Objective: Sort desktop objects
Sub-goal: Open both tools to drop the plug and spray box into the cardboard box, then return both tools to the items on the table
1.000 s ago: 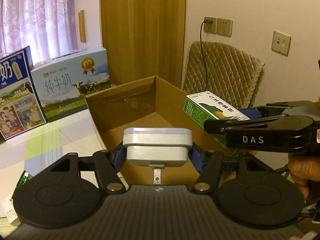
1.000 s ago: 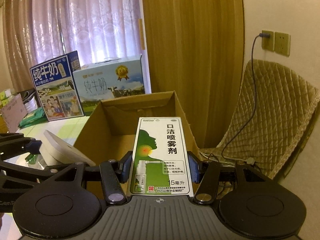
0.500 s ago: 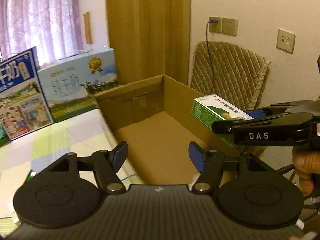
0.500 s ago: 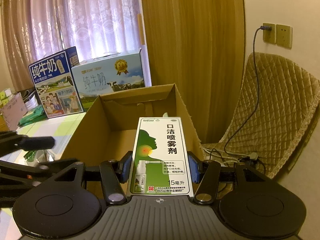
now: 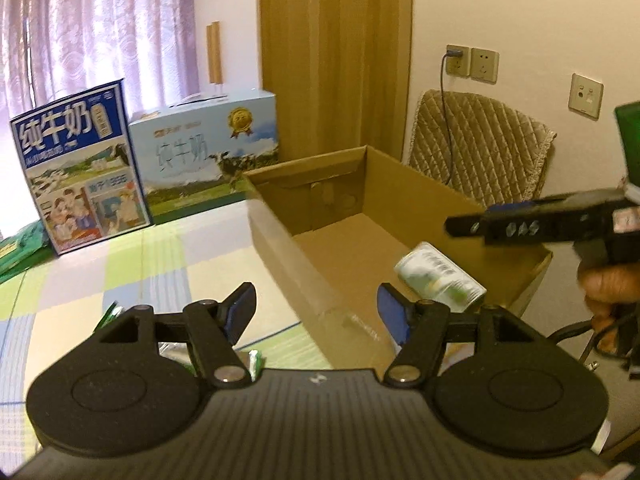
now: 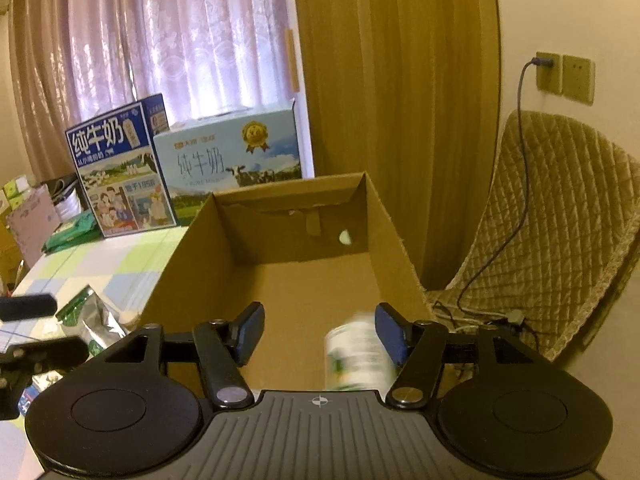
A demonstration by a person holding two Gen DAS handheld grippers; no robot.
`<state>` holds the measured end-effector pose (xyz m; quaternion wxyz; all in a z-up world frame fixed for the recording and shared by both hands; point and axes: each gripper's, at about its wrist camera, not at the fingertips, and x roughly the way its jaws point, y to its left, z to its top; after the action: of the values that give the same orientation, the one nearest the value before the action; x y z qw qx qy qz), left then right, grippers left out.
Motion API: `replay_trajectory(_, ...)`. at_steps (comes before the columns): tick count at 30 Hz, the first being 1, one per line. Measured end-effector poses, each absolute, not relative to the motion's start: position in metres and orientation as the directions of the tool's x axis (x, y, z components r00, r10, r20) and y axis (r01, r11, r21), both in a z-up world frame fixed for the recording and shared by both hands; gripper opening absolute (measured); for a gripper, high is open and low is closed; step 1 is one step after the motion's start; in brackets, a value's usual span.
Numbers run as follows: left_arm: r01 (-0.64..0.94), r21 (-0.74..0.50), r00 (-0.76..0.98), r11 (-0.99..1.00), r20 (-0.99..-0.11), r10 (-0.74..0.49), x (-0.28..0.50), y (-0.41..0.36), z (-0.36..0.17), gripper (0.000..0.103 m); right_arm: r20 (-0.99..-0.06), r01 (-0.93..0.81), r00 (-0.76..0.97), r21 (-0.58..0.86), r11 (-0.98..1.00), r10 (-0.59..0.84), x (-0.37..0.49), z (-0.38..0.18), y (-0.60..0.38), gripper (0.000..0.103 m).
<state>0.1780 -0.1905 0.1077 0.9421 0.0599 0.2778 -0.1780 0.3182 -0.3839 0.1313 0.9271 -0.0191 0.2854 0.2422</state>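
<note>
An open cardboard box (image 5: 416, 200) stands at the table's right end. My left gripper (image 5: 316, 312) is open and holds nothing, just outside the box's near left wall. My right gripper (image 6: 320, 332) is open too, over the box (image 6: 296, 288). A green and white spray carton (image 6: 356, 356) shows blurred just below its right finger, loose inside the box. The left wrist view has the same carton (image 5: 440, 276) tilted over the box floor, under the right gripper (image 5: 520, 224), with a hand (image 5: 608, 284) behind it. No grey-white device shows in the box.
Two milk cartons (image 5: 80, 168) (image 5: 208, 152) stand at the back of the checked tablecloth (image 5: 120, 264). A foil pouch (image 6: 92, 320) and green packets (image 6: 72, 232) lie on the table's left side. A quilted chair (image 6: 552, 240) with a cable stands right of the box.
The left gripper opened and the grey-white device left it, then it drew back to the left. The right gripper has just opened and the spray carton dropped into the box.
</note>
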Motion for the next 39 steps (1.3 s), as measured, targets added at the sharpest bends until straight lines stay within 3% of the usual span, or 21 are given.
replay_trajectory(20, 0.215, 0.041, 0.796, 0.976, -0.586, -0.151, 0.079, -0.079, 0.098, 0.072, -0.47, -0.566, 0.67, 0.178, 0.805, 0.575, 0.193, 0.168, -0.346, 0.09)
replay_trajectory(28, 0.116, 0.072, 0.793, 0.991, -0.607, -0.049, 0.045, -0.017, 0.082, 0.082, -0.518, -0.644, 0.567, 0.205, 0.737, 0.64, 0.154, 0.139, -0.297, 0.1)
replay_trajectory(39, 0.05, 0.1, 0.765, 0.994, -0.644, 0.026, 0.047, 0.045, 0.053, 0.085, -0.6, -0.689, 0.479, 0.196, 0.698, 0.641, 0.136, 0.087, -0.245, 0.101)
